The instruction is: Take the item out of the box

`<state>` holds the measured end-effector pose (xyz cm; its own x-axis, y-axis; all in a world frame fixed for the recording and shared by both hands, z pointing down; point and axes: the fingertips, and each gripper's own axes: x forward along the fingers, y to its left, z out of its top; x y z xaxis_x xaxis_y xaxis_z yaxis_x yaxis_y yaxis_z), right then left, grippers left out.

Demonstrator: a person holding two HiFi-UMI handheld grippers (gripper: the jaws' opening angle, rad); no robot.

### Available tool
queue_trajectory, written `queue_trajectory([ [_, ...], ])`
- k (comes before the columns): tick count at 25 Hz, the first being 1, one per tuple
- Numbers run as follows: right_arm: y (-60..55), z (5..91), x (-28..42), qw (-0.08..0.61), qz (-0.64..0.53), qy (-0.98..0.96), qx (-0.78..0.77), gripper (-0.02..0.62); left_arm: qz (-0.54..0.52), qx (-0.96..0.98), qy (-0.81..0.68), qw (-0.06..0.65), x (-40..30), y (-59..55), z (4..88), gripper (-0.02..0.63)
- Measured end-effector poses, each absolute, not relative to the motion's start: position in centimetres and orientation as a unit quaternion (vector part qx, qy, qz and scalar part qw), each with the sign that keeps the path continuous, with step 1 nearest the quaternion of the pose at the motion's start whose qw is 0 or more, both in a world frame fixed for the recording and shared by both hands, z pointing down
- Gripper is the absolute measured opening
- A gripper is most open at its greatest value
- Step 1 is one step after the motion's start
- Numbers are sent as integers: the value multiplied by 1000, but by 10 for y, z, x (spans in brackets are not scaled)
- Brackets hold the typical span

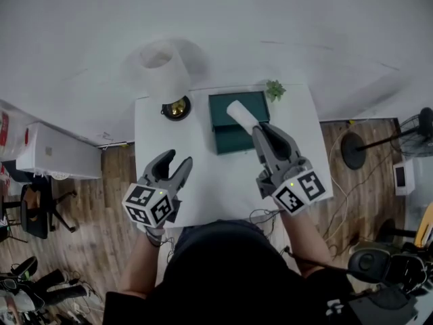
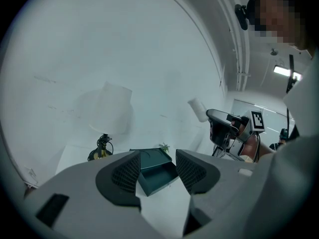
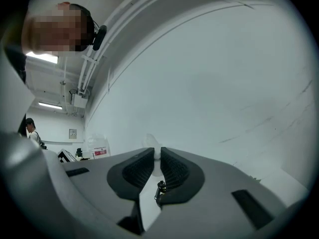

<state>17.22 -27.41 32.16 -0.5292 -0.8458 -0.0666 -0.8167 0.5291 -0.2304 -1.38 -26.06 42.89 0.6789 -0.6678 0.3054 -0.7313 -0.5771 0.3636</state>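
A dark green box [image 1: 233, 128] lies open on the white table [image 1: 203, 181], its lid folded back. My right gripper [image 1: 261, 128] is raised over the box's right side, shut on a white cylinder-shaped item [image 1: 241, 114] that sticks out past its tips. In the right gripper view a bit of the white item [image 3: 155, 152] shows between the nearly closed jaws of the right gripper [image 3: 155, 162]. My left gripper [image 1: 178, 160] hovers open over the table's near left part, nothing in it. The left gripper view has the box [image 2: 157, 171] beyond the left gripper [image 2: 158, 176], with the item [image 2: 198, 108] up at the right.
A lamp with a white shade [image 1: 160, 63] and a brass base [image 1: 177, 107] stands at the table's far left corner. A small green plant [image 1: 275, 90] sits at the far right, behind the box. Chairs, a fan and cables stand on the wooden floor [image 1: 115, 249] around the table.
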Motion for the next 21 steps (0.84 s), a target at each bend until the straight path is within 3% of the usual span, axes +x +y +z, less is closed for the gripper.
queue_trajectory([
  [21, -271, 316, 175, 95, -82, 870, -478, 37, 65, 885, -393, 242, -12, -261, 430, 216],
])
